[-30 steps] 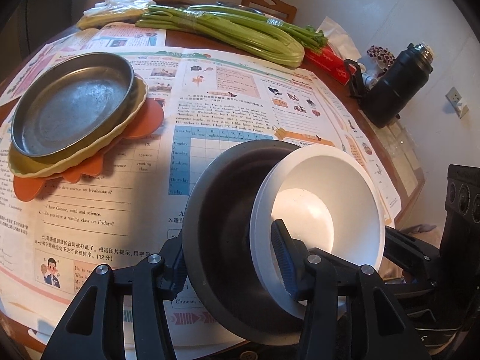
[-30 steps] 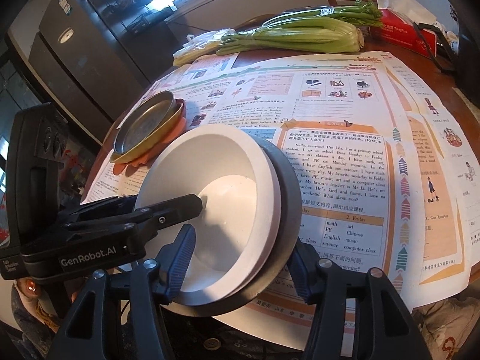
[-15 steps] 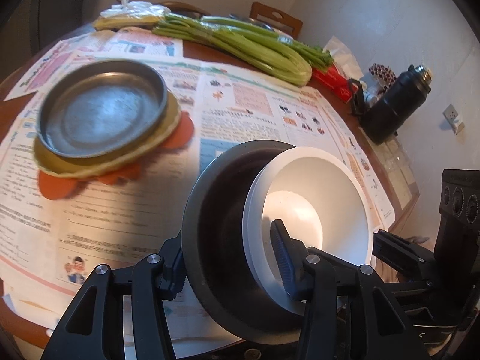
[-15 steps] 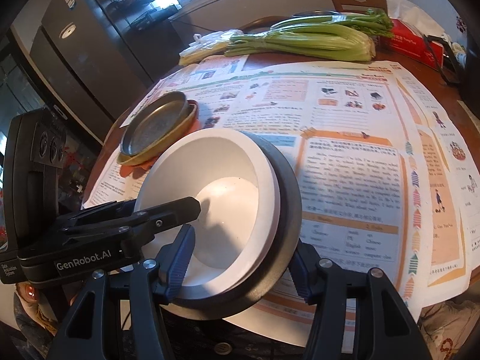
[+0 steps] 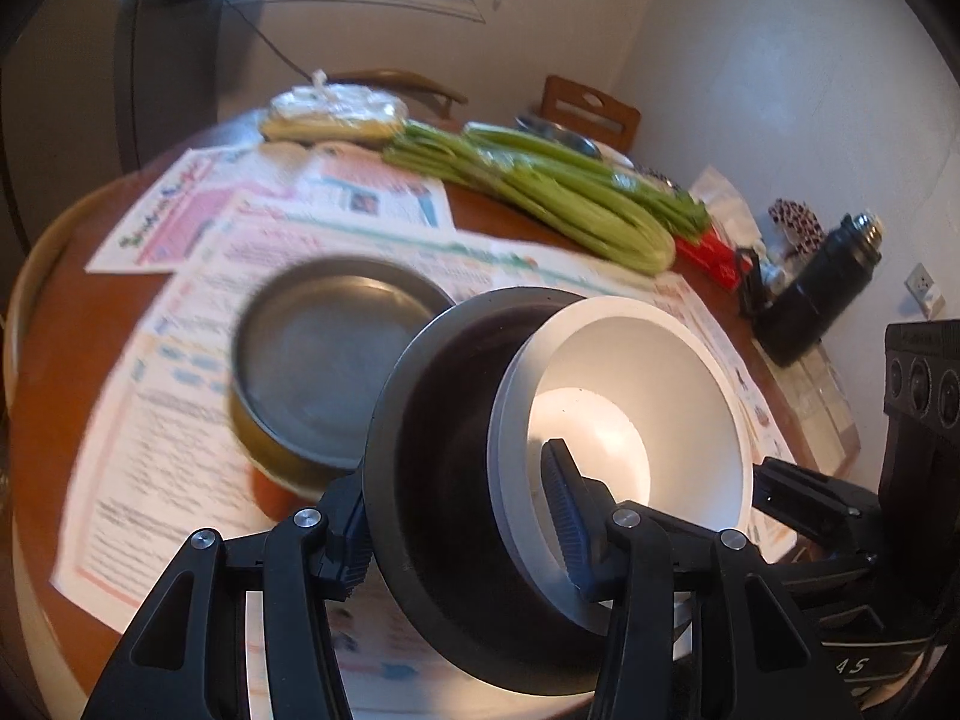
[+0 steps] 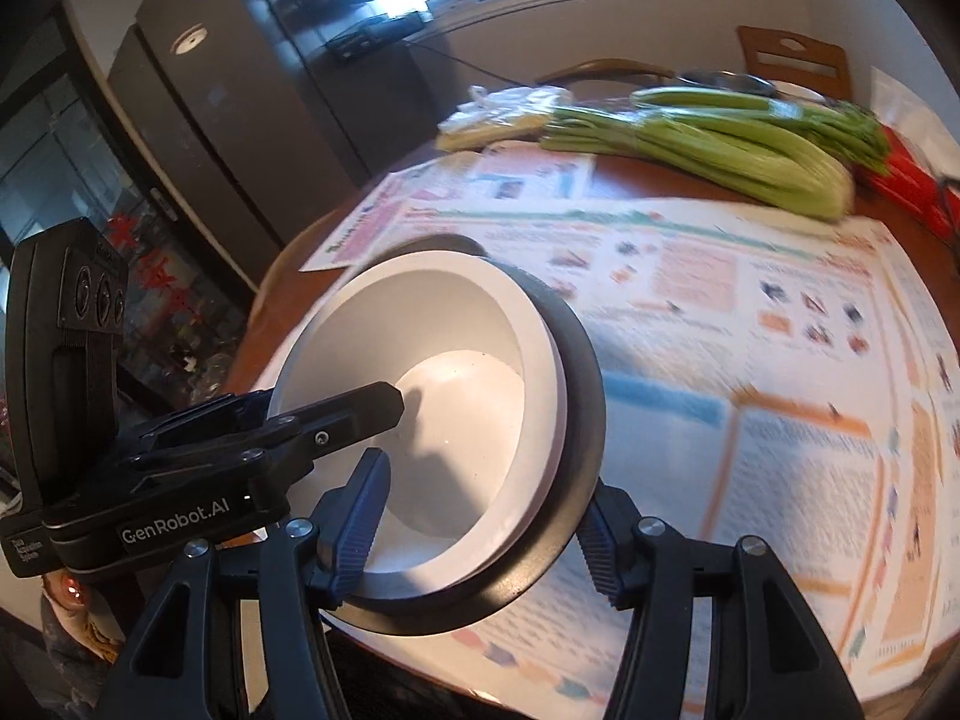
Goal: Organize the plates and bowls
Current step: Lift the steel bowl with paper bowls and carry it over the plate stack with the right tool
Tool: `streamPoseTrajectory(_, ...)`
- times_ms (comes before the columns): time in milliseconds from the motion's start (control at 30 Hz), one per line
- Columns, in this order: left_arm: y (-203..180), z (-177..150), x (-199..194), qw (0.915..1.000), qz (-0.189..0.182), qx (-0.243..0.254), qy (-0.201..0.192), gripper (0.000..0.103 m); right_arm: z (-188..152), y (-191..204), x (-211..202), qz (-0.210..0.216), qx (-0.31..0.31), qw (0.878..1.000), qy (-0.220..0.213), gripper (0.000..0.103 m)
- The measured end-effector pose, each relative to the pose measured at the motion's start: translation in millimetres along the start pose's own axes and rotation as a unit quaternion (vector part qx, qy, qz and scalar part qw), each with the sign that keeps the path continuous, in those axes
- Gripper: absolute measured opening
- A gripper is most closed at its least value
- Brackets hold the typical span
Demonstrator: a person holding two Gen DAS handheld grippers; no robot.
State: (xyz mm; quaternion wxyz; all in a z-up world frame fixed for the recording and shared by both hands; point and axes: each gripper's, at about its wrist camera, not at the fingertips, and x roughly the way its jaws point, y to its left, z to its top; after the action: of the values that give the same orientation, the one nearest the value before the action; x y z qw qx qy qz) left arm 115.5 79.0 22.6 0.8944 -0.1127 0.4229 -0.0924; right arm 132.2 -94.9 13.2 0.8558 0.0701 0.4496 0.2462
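**Inspector:** Left wrist view first. Any legible writing?

**Assistant:** The printed sheets [image 5: 198, 312] covering the round table [image 5: 54, 324] are blurred; nothing on them reads. On the other gripper's body, low right, only "4 S" can be made out.

**Inspector:** Containers?

**Assistant:** A white bowl [image 5: 648, 396] sits nested in a dark bowl [image 5: 444, 420], both tilted on edge. The left gripper [image 5: 456, 522] is clamped on their stacked rims, one finger outside the dark bowl, the other inside the white one. Neither bowl contains anything. Just behind them a grey metal plate [image 5: 324, 354] lies on a yellow plate [image 5: 264, 450], empty. Further back: celery [image 5: 540, 192], a plastic bag [image 5: 330, 111], a black flask [image 5: 822, 288].

**Inspector:** Right wrist view.

**Assistant:** "GenRobot.AI" reads plainly on the left gripper's body [image 6: 180, 480]; a small label beside it is too small to read. The sheets [image 6: 750, 312] are blurred here too.

**Inspector:** Grip?

**Assistant:** The right gripper [image 6: 480, 510] is clenched on the same stack from the opposite side: one finger inside the white bowl [image 6: 456, 360], one under the dark bowl [image 6: 576, 420]. Both bowls are held above the table's near edge.
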Motion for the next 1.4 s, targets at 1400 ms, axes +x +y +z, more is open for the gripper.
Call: streamPoseTrajectory(1400, 78, 48, 53, 0.9993, 0.034, -0.016, 0.004, 0.052, 66, 14, 95, 0.026, -0.004, 0.999, 0.034, 0.059)
